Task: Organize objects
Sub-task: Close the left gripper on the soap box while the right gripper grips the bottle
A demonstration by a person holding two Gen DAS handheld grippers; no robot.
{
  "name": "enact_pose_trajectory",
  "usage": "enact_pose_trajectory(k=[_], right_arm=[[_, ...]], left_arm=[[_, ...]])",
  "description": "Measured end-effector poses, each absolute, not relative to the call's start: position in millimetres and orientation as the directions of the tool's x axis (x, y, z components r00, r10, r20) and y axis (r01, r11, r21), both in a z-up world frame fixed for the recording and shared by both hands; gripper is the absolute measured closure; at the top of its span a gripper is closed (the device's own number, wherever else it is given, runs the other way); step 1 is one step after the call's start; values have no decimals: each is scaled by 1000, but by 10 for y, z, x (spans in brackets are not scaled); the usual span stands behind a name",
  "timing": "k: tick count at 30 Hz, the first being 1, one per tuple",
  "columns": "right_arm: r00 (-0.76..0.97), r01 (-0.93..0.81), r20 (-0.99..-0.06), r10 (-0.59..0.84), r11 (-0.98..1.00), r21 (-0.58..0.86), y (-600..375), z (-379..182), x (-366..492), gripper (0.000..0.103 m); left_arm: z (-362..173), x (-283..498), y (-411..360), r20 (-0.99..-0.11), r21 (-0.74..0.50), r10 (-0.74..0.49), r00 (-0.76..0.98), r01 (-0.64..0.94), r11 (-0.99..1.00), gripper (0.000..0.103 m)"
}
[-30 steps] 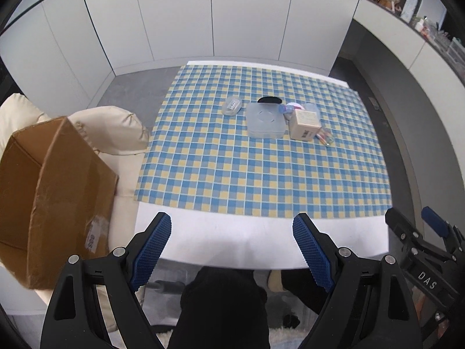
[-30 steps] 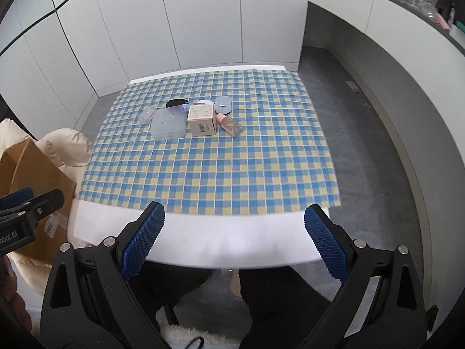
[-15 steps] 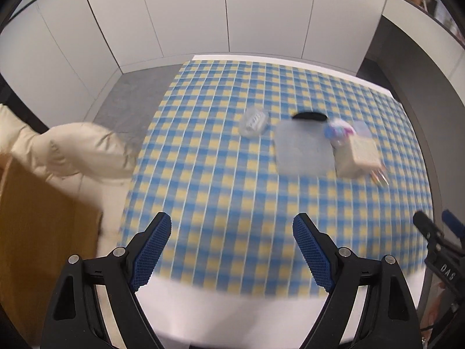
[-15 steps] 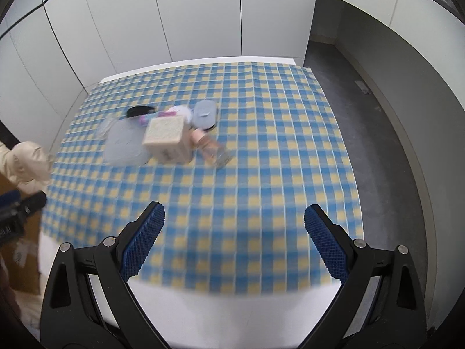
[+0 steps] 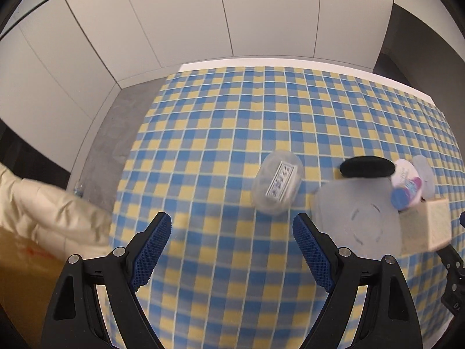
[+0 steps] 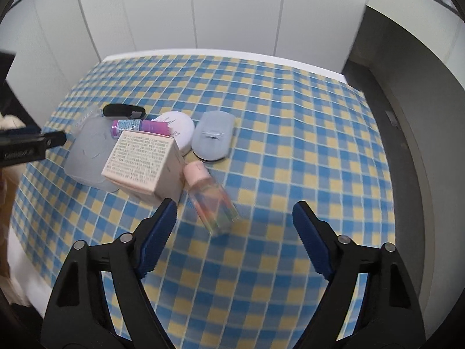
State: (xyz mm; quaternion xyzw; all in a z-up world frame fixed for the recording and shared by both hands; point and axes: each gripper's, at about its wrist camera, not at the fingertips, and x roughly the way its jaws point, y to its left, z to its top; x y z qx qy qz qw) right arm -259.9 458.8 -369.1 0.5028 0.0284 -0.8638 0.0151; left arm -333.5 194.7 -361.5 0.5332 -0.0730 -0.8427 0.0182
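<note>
On the blue-and-yellow checked tablecloth we find the task's things bunched together toward the far left of the right wrist view: a cream carton printed with small text, a frosted flat container tucked against its left side, a purple tube and a round white compact behind it, a black oblong case at the back, and a pale grey oval case to the right. A small clear bottle with a pink cap lies on its side just in front, cap toward the carton. We hold our right gripper tilted down just short of that bottle; its jaws are closing, yet nothing sits between them, which we read as sizing the gap for the bottle's narrow body. Our left gripper hangs spread and empty over bare cloth, with a clear oval labelled case just beyond its right finger, probably because that piece lies apart from the clutter and is easiest to take first. Nothing is sorted yet, in our judgement. A cardboard box and a cream padded jacket sit off the table's left edge.
</note>
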Motion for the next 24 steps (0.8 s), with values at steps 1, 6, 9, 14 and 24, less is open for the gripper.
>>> enact_pose_trajectory(k=[1, 6, 9, 14, 24], right_arm=[[-490, 62, -872, 13, -997, -49, 4558, -3727, -2637, 24], [-472, 95, -881, 27, -992, -81, 4418, -3863, -2725, 40], [-468, 104, -883, 18, -992, -75, 4374, -3921, -2745, 48], [-475, 106, -879, -38, -994, -15, 4423, -3896, -2678, 67], [-481, 50, -873, -79, -997, 62, 4533, -3904, -2668, 74]], left_arm=[[-3644, -3370, 1948, -894, 150, -117, -434, -44, -988, 17], [-3781, -3559, 1977, -889, 149, -106, -446, -63, -987, 17], [-3851, -3664, 1990, -884, 150, -97, -457, -80, -985, 17], [-3867, -3830, 2003, -884, 118, -66, -463, -85, -989, 28], [-3817, -3849, 2218, -875, 168, -82, -476, -140, -976, 61]])
